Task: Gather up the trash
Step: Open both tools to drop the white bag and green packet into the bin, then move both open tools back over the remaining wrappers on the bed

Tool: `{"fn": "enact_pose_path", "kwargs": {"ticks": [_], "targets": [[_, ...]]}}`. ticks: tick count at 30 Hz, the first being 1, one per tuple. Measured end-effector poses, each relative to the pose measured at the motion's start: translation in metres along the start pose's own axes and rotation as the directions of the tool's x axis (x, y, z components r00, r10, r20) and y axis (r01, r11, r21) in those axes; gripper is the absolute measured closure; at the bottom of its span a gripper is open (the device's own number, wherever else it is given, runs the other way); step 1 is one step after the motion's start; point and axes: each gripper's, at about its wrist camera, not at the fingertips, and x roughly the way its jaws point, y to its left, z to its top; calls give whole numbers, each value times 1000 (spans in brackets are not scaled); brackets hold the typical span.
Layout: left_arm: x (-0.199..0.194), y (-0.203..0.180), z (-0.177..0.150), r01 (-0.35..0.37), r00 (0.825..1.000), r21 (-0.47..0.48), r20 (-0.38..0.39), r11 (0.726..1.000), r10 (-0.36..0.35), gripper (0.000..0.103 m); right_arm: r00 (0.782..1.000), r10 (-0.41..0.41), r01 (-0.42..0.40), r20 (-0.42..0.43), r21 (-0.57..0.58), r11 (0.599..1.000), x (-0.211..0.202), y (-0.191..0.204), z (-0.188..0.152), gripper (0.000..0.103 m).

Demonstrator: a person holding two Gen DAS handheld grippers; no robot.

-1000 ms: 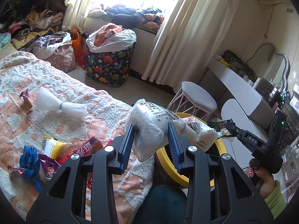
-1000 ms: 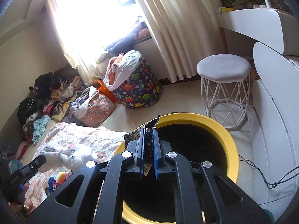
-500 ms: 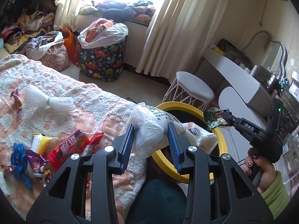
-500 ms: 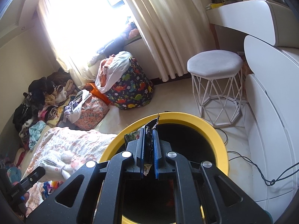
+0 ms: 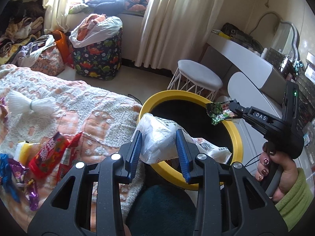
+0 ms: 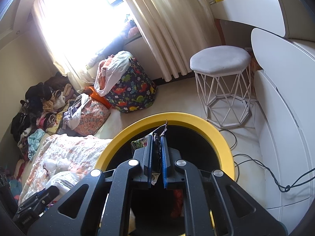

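Note:
My left gripper [image 5: 158, 135] is shut on a crumpled white plastic bag [image 5: 157, 137] with printed labels and holds it at the near rim of the yellow bin [image 5: 237, 135]. My right gripper [image 6: 156, 137] is shut on a small green snack wrapper [image 6: 140, 143] above the bin's black opening [image 6: 222, 137]. The same wrapper [image 5: 217, 113] shows in the left wrist view, pinched at the tip of the right gripper [image 5: 233, 108] over the bin. Loose wrappers [image 5: 49, 153] and a white tied bag [image 5: 29, 104] lie on the bed.
The patterned blanket [image 5: 82, 102] covers the bed left of the bin. A white stool [image 6: 220, 59] stands behind the bin, a white dresser [image 6: 283, 74] to the right, a cable [image 6: 261, 167] on the floor. A dinosaur-print hamper [image 5: 96, 55] and clothes piles stand near the window.
Both grippers have moved toward the bin with their loads. The white bag now sits at the bin's rim, and the green wrapper has moved further over the opening.

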Motion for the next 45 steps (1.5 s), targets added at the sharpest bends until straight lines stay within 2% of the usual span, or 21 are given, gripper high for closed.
{"fn": "enact_pose_path", "kwargs": {"ticks": [16,21,23,25,26,29,38,45], "targets": [[31,-23,-4,7,999,54,-44,998,-4,75,999,-9,9,-42,13,1000,12,-7,-4,95],[35,-22,-1,20,999,48,-33,999,-19,72,998,-4,6,-56,36,999,15,-10,-6,91],[33,-18,-1,36,999,26,-24,999,-36,59,998,-7,9,-60,34,999,16,-11,-6,87],[29,-15,-1,30,1000,16,-3,999,-30,35,998,-7,9,-57,46,999,15,-12,-6,76],[27,-13,-1,27,1000,11,9,1000,-27,31,998,-6,9,-55,49,999,15,-12,-6,71],[20,-6,0,9,999,-13,35,1000,-9,11,999,-12,14,-48,40,999,14,-9,-6,65],[3,16,-1,-59,995,-77,71,995,65,11,1000,-12,11,-25,-15,1000,9,5,-6,54],[-14,32,-2,-87,990,-102,103,991,98,11,1000,2,-3,-19,-52,999,5,20,-9,50]]}}
